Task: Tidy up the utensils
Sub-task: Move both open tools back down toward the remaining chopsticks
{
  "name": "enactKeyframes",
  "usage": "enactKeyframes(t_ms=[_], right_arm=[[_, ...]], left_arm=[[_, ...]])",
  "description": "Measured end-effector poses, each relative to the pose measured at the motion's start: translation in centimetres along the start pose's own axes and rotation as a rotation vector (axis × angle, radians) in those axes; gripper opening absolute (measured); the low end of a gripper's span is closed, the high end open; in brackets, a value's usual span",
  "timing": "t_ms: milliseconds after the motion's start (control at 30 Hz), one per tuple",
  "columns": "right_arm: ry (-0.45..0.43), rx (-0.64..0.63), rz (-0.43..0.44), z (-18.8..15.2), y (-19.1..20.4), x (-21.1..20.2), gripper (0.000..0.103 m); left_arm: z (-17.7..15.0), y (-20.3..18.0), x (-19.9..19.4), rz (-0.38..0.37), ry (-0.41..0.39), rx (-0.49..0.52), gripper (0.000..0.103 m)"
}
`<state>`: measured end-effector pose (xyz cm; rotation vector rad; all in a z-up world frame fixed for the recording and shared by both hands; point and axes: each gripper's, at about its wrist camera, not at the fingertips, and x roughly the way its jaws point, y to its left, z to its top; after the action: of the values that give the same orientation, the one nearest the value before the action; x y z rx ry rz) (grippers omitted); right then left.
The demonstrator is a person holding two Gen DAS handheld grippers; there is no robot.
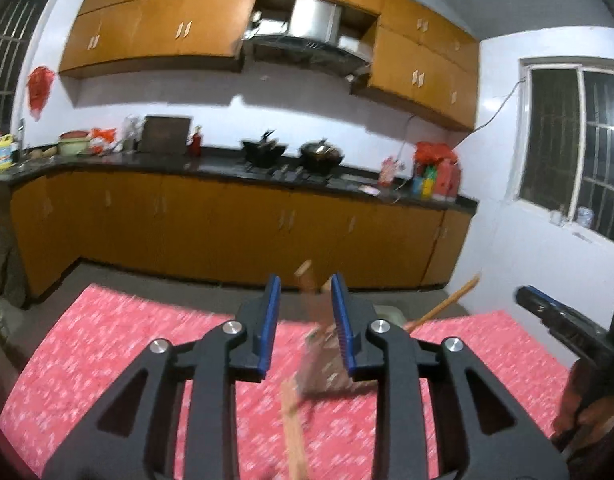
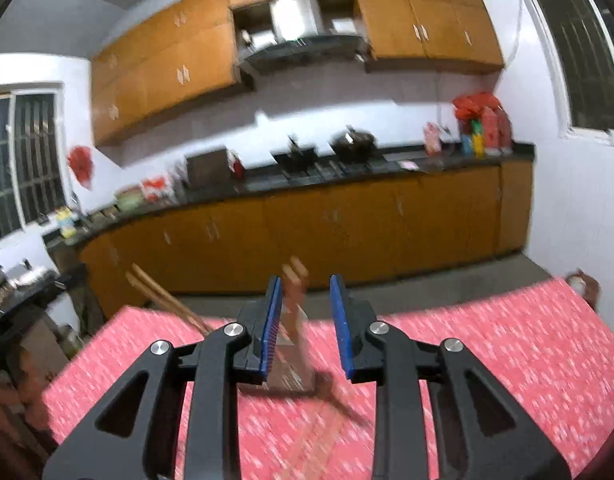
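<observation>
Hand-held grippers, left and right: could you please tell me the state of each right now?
Left hand-held gripper: open, blue pads apart, blurred wooden utensil between them, not clamped.
Right hand-held gripper: open, nothing gripped.

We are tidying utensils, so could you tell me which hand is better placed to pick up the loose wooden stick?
Probably left: the wooden stick lies on the cloth just under the open left gripper; the right gripper faces the holder instead.
</observation>
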<state>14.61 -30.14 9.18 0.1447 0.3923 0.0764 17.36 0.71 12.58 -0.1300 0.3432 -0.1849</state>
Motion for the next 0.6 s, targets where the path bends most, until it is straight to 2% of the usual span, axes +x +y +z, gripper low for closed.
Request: enactKeyframes(t_ms=[67,100,233,300,400,600], right_arm=[[0.095,0.013,-0.018,-2.4,-1.0,1.6,0.026],[0.16,0.022,-0.026,-3.9,-1.4,2.7,0.026],[0.358,0.025,-0.006,-9.5,-1.0,6.6,0.026],[0.432,0.01,0.002,-12.1,-0.3,8.3,0.022],[0.486,0.009,0.004,-13.9,0.2,9.9,0.022],[0.531,0.0,-0.014,-15.7,0.7,11.2,0.02]], left_arm=[[-2.0,1.1,0.3,0.038,0.048,0.006,0.027],[-3.7,1.8,0.9,0.058,0.096,0.006,0.027],[-8.1,3.1,3.4,0.077,0.254,-0.013,0.027],[-10.3,3.2,4.4,0.078,0.319,-0.003,0.027],[-12.7,3.2,5.4,0.055,0.389,-0.004,0.027],[-15.1,2.9,6.3,0.022,0.446,-0.009,0.027]])
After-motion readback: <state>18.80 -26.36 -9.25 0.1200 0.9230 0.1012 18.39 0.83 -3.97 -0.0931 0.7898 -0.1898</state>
